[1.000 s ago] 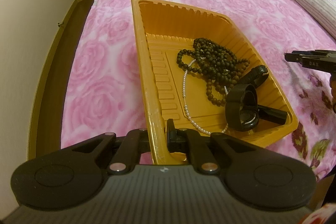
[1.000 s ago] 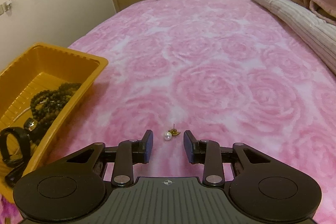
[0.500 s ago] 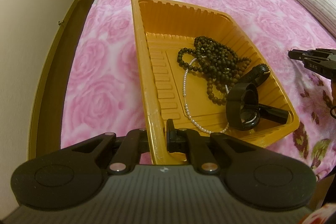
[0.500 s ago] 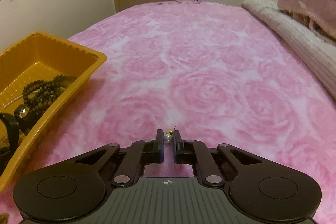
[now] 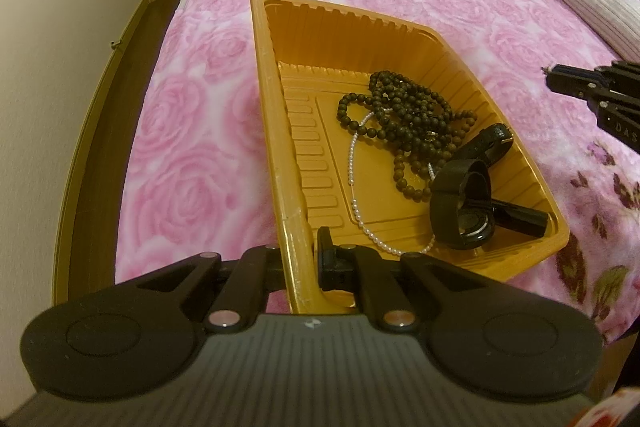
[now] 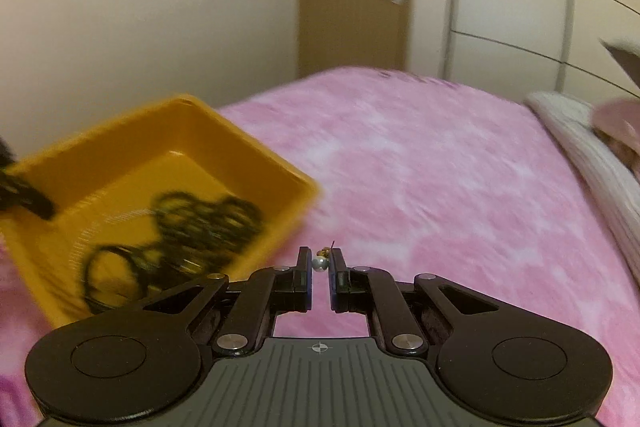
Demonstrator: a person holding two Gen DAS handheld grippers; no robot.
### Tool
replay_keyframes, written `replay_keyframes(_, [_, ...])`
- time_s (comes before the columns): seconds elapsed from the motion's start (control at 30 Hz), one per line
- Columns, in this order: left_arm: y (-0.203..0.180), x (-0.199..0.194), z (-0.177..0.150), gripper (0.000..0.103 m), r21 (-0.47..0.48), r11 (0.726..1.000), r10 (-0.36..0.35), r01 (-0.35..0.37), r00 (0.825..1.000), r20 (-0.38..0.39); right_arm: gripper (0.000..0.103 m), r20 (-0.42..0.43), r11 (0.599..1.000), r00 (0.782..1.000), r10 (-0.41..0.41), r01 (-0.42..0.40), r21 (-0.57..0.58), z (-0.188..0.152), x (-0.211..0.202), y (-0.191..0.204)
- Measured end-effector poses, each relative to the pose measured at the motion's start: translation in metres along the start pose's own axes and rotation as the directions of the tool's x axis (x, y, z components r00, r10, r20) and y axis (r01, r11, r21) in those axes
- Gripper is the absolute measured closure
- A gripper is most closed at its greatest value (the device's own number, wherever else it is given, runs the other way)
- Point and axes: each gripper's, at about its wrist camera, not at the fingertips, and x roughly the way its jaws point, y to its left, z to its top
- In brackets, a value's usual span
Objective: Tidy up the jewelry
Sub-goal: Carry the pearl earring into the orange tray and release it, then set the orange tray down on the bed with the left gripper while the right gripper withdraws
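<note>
Earring with the little pearl, loose on the blanket a second ago, is now pinched in your right gripper at bottom middle, lifted and ready for the tray your left gripper clamps.
</note>
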Motion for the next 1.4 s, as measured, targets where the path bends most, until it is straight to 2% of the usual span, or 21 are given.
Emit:
replay_keyframes(0.23, [0.0, 0.0, 0.0, 0.098, 0.0, 1.0, 0.0, 0.0, 1.0, 0.001, 0.095, 0.019, 0.99, 0.992, 0.122, -0.12, -0.079, 0.019, 0.01, 0.045])
replay_keyframes(0.4, [0.0, 0.0, 0.0, 0.098, 0.001, 1.0, -0.001, 0.001, 1.0, -0.001, 0.095, 0.016, 0.981, 0.986, 0.165, -0.162, -0.107, 0.026, 0.019, 0.065])
replay_keyframes(1.2, [0.0, 0.0, -0.001, 0.098, 0.0, 1.0, -0.001, 0.001, 1.0, -0.001, 0.095, -0.002, 0.976, 0.981, 0.192, -0.191, -0.107, 0.03, 0.026, 0.073])
replay_keyframes(1.4, [0.0, 0.0, -0.001, 0.098, 0.0, 1.0, -0.001, 0.001, 1.0, -0.001, 0.095, -0.008, 0.97, 0.974, 0.224, -0.224, -0.09, 0.031, 0.027, 0.07])
